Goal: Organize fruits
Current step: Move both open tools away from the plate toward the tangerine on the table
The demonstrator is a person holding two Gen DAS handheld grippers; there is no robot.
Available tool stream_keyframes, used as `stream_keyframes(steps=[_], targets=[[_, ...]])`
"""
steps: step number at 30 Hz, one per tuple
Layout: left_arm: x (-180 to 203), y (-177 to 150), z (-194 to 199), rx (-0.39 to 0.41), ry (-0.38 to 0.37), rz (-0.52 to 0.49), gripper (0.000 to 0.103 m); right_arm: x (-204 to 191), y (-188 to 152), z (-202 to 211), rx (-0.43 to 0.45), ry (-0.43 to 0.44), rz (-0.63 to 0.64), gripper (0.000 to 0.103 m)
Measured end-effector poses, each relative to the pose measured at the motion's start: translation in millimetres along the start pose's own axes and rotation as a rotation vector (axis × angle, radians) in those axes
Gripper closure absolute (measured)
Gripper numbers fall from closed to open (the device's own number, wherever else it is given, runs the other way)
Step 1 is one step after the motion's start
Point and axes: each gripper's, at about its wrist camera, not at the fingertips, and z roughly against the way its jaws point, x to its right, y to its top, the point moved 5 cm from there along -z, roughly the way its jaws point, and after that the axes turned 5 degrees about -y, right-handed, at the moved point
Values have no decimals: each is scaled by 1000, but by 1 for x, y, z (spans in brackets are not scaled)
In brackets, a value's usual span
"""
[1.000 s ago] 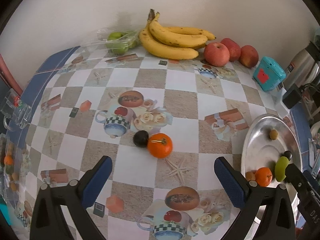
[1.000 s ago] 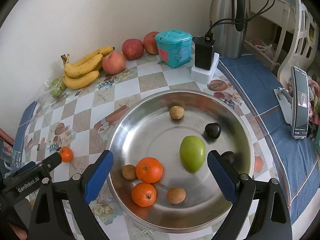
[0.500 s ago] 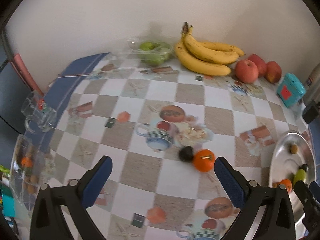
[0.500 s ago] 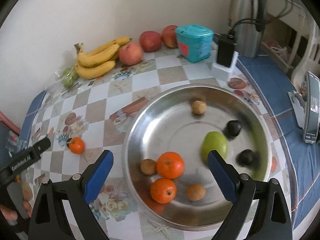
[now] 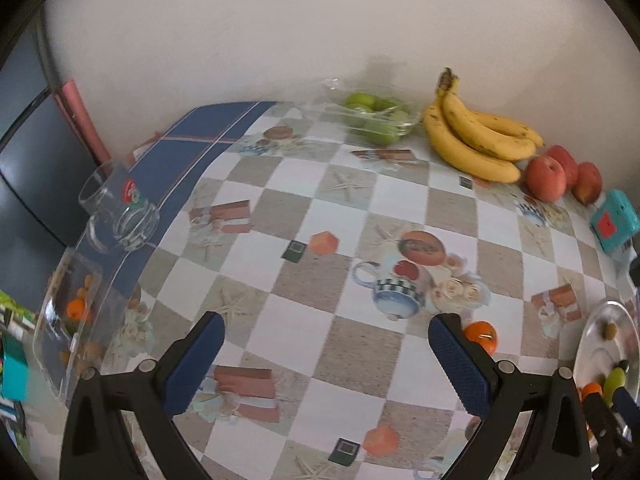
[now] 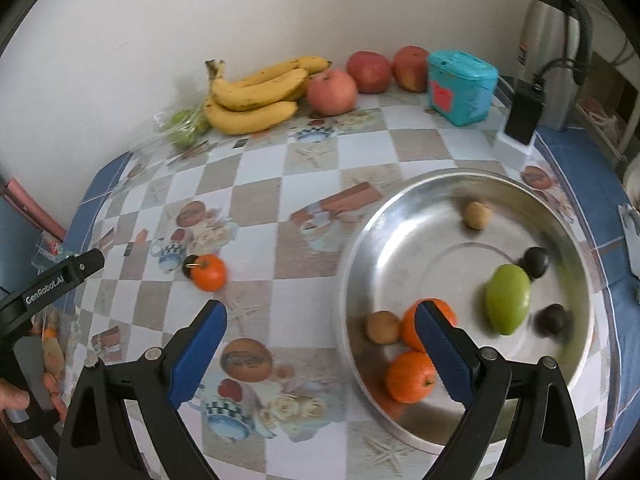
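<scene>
A loose orange [image 6: 208,272] lies on the patterned tablecloth beside a small dark fruit [image 6: 189,263]; in the left wrist view the orange [image 5: 481,335] sits just right of my right fingertip. A steel bowl [image 6: 448,184] holds two oranges [image 6: 410,376], a green mango [image 6: 508,298], brown and dark small fruits. My right gripper [image 6: 320,344] is open and empty, hovering left of the bowl. My left gripper [image 5: 326,354] is open and empty over the table.
Bananas [image 5: 476,140], red apples [image 5: 546,178] and bagged green fruits [image 5: 374,118] line the wall. A teal box [image 6: 460,86], a kettle [image 6: 556,44] and a charger [image 6: 520,120] stand at the back right. A glass mug [image 5: 120,208] and a clear tray [image 5: 68,320] sit at the left edge.
My left gripper has swung left, so the orange slid to the right behind its finger. My right gripper has moved left, away from over the bowl toward the loose orange.
</scene>
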Motion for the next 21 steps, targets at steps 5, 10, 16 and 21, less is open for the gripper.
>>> stream_keyframes(steps=[5,10,16,21], targets=[[-14,0,-4,-14,-4,47,0,-22,0,-5,-5,39,34,8],[-18,-1,-10,-30,-15,62,0,-40,-1,-15,-19,61,68,8],[-10,-10,-35,-106,-28,52,0,-50,1,-34,-37,106,52,8],[-3,-19,-60,-162,-30,45,0,-54,-1,-57,-79,148,18,8]])
